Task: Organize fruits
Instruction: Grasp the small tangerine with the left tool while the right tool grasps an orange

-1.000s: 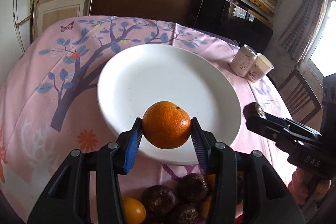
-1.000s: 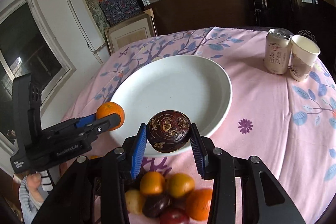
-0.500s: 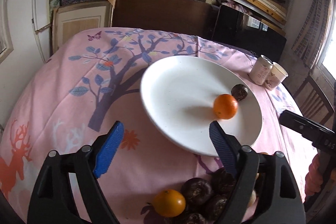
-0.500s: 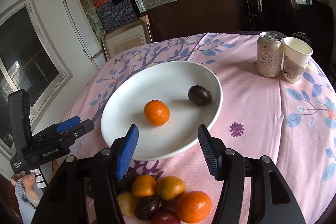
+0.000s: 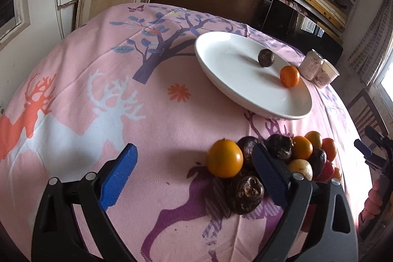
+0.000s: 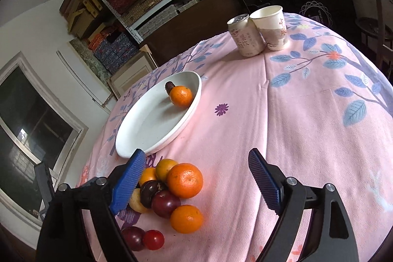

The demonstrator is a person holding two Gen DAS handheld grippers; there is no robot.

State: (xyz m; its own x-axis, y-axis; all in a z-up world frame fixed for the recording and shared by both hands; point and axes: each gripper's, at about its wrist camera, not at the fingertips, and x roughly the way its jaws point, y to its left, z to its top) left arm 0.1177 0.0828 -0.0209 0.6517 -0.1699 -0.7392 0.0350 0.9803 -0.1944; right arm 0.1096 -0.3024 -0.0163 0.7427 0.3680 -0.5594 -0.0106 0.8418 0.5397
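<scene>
Your white plate (image 5: pixel 235 87) holds two fruits: an orange (image 5: pixel 289 76) near its right rim and a dark passion fruit (image 5: pixel 266 58) just beyond it; most of the plate's near half is bare. From the right wrist view the same orange (image 6: pixel 181 96) sits in front of the dark fruit (image 6: pixel 169 86). The loose fruit pile (image 5: pixel 270 163) lies on the pink tablecloth (image 5: pixel 122 102), near side of the plate, apart from its rim. A can (image 6: pixel 245 37) and paper cup (image 6: pixel 270 27) stand touching, far right. Your left gripper (image 5: pixel 194 173) is spread wide, holding nothing, its right finger over the pile. Your right gripper (image 6: pixel 196 178) is also wide apart and empty, its left finger over the pile. Bare cloth lies to the left of the pile and to the right of it.
</scene>
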